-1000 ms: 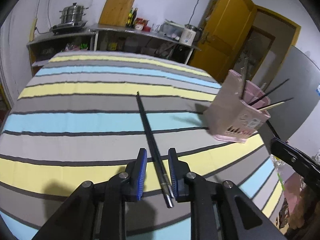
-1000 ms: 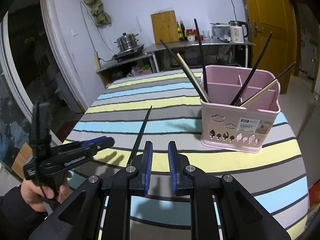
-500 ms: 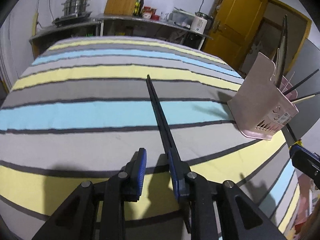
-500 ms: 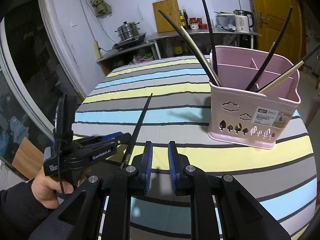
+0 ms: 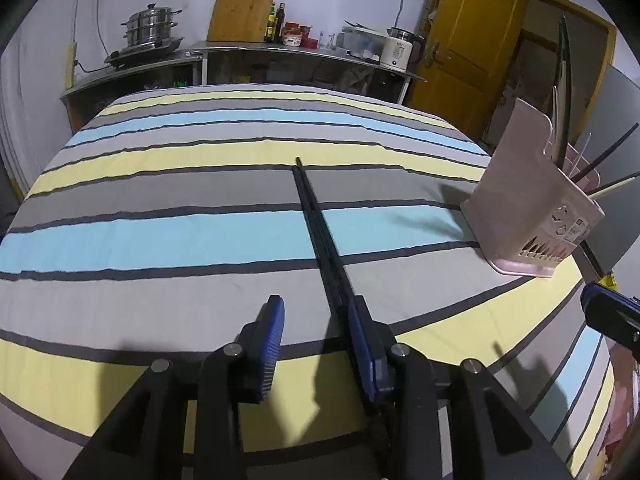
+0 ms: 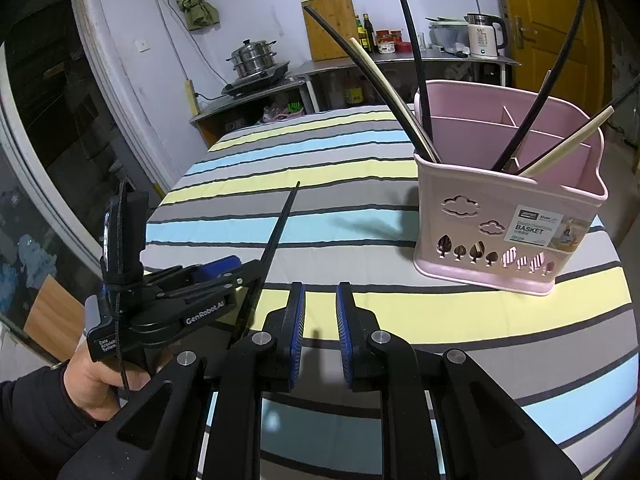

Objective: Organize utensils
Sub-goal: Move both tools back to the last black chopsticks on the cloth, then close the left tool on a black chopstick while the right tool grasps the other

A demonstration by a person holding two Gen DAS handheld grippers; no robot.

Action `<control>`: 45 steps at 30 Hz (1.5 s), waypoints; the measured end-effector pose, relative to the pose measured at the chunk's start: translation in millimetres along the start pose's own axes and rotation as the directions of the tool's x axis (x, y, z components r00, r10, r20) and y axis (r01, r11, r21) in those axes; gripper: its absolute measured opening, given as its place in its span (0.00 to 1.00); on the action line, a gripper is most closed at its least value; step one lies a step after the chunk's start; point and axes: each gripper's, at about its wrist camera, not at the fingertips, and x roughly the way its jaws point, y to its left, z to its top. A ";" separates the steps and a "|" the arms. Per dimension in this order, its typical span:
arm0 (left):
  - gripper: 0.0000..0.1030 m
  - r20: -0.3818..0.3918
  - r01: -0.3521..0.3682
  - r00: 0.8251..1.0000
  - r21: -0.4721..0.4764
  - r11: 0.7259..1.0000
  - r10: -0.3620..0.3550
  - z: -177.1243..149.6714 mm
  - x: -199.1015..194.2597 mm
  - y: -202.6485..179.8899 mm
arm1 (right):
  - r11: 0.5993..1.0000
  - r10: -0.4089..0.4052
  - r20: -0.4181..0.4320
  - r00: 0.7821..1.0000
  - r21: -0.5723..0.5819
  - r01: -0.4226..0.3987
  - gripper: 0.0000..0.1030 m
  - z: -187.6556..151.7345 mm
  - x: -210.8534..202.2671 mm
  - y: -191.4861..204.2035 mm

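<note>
left gripper [image 5: 316, 326]: fingers have just been spreading and now stand fairly wide. The black chopsticks run along the inside of its right finger [image 5: 362, 332], and the left finger [image 5: 272, 332] is clear of them, so it doesn't look like a pinch.

black chopsticks [image 5: 320, 232]: a pair lying flat on the striped bench cloth, tips pointing away toward the far yellow stripe, near ends down at the left gripper. In the right wrist view they show as one long dark stick [image 6: 276, 236] coming out of that gripper.

right gripper [image 6: 320, 320]: fingers narrow with a slim gap and nothing between them, hovering over the near yellow stripe.

pink basket [image 6: 508, 216]: upright on the right side of the bench, well apart from the loose chopsticks. It has dividers inside, with several black and pale chopsticks already standing in it and leaning outward.

bench [image 5: 160, 236]: covered in a grey, blue and yellow striped cloth.

person's hand [image 6: 90, 380]: dark sleeve, wrapped round the left gripper's handle at the bench's near left edge.
</note>
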 end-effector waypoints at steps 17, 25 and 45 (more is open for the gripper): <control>0.33 -0.005 -0.128 0.992 -0.073 0.989 0.128 -3.4 -18.2 49.6 | 1.000 0.023 -0.019 1.000 -0.013 -0.023 0.16 4.5 18.3 11.2; 0.33 -0.026 -0.084 0.996 -0.088 0.993 0.082 27.4 3.7 62.0 | 0.999 0.034 -0.045 0.998 -0.031 -0.036 0.16 5.3 33.2 21.3; 0.06 -0.038 -0.080 0.996 -0.074 0.994 0.077 27.2 -5.1 111.0 | 0.996 0.039 -0.120 0.992 -0.073 -0.048 0.16 46.6 123.3 49.2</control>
